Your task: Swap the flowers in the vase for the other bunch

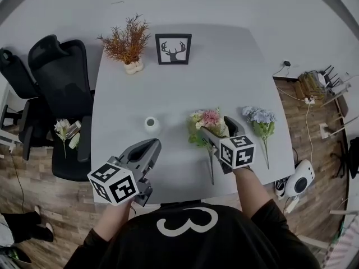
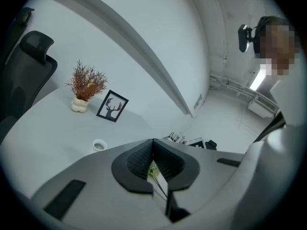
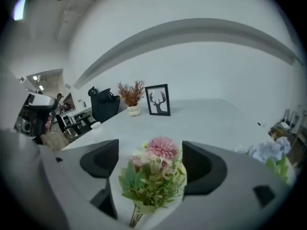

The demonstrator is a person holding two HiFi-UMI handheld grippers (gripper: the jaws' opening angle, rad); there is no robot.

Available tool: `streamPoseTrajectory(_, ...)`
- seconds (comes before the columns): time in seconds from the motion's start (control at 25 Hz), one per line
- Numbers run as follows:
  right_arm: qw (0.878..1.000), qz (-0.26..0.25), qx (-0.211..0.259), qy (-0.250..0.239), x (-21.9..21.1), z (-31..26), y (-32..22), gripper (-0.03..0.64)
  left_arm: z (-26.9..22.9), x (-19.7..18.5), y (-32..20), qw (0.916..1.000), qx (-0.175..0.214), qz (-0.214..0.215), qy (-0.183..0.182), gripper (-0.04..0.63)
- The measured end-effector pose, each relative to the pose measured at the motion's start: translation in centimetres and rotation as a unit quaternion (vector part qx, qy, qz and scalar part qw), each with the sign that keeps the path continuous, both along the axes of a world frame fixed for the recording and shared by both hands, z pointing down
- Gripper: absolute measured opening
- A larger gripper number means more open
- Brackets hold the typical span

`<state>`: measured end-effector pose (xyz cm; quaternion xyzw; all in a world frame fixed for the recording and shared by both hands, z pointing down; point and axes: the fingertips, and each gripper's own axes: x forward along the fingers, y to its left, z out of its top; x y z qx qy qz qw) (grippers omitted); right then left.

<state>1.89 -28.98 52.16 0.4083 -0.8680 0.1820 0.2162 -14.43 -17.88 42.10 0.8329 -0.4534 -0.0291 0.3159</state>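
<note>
A small white vase (image 1: pixel 151 124) (image 2: pixel 99 144) (image 3: pixel 95 124) stands empty on the white table (image 1: pixel 168 88). To its right a pink-and-green bouquet (image 1: pixel 206 123) (image 3: pixel 154 174) lies on the table with its stem toward the front edge. My right gripper (image 1: pixel 216 125) (image 3: pixel 149 163) is over it, open; the blooms sit between the wide-apart jaws and the pads do not press on them. A blue bouquet (image 1: pixel 259 119) (image 3: pixel 271 152) lies further right. My left gripper (image 1: pixel 153 145) (image 2: pixel 153 145) hovers near the front edge, shut and empty, just in front of the vase.
At the back of the table stand a dried reddish plant in a white pot (image 1: pixel 128 42) (image 2: pixel 85 86) and a framed deer picture (image 1: pixel 173 49) (image 2: pixel 112 106). A black office chair (image 1: pixel 59 88) with some flowers on its seat is at the left. A white device (image 1: pixel 300 179) sits on the floor at the right.
</note>
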Motion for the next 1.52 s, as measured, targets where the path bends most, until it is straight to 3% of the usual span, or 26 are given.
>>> streamPoseTrajectory(0.16, 0.997, -0.019, 0.046, -0.050, 0.0, -4.9, 1.5, 0.396, -1.2, 0.5, 0.4, 0.9998, 0.013, 0.013, 0.002, 0.011)
streamPoseTrajectory(0.28, 0.988, -0.065, 0.093, -0.104, -0.7, -9.7, 3.7, 0.390, -2.7, 1.1, 0.8, 0.9990, 0.034, 0.030, -0.001, 0.011)
streamPoseTrajectory(0.32, 0.984, -0.081, 0.107, -0.117, -1.0, -11.3, 4.5, 0.359, -3.3, 1.2, 0.9, 0.9984, 0.043, 0.036, -0.005, 0.011)
streamPoseTrajectory(0.44, 0.976, -0.097, 0.145, -0.133, -1.4, -14.9, 6.7, 0.180, -5.0, 2.0, 1.7, 0.9960, 0.065, 0.055, -0.025, 0.011)
streamPoseTrajectory(0.52, 0.970, -0.107, 0.157, -0.152, -1.9, -16.7, 8.4, 0.049, -6.2, 2.6, 2.4, 0.9937, 0.084, 0.066, -0.036, 0.011)
streamPoseTrajectory(0.56, 0.966, -0.120, 0.157, -0.166, -2.4, -17.4, 9.4, 0.017, -6.7, 2.9, 2.7, 0.9924, 0.092, 0.071, -0.041, 0.011)
streamPoseTrajectory(0.72, 0.952, -0.182, 0.141, -0.201, -4.7, -18.3, 13.3, 0.008, -7.8, 4.2, 4.2, 0.9841, 0.125, 0.099, -0.079, 0.011)
streamPoseTrajectory(0.84, 0.952, -0.202, 0.129, -0.189, -5.4, -17.7, 14.9, 0.008, -8.1, 4.7, 5.2, 0.9831, 0.126, 0.105, -0.082, 0.011)
streamPoseTrajectory(1.04, 0.956, -0.204, 0.122, -0.172, -5.4, -17.0, 15.5, 0.008, -8.6, 4.2, 5.8, 0.9865, 0.122, 0.088, -0.067, 0.011)
streamPoseTrajectory(1.52, 0.956, -0.198, 0.121, -0.178, -4.6, -17.2, 15.6, 0.008, -8.9, 4.8, 6.0, 0.9860, 0.128, 0.073, -0.078, 0.009)
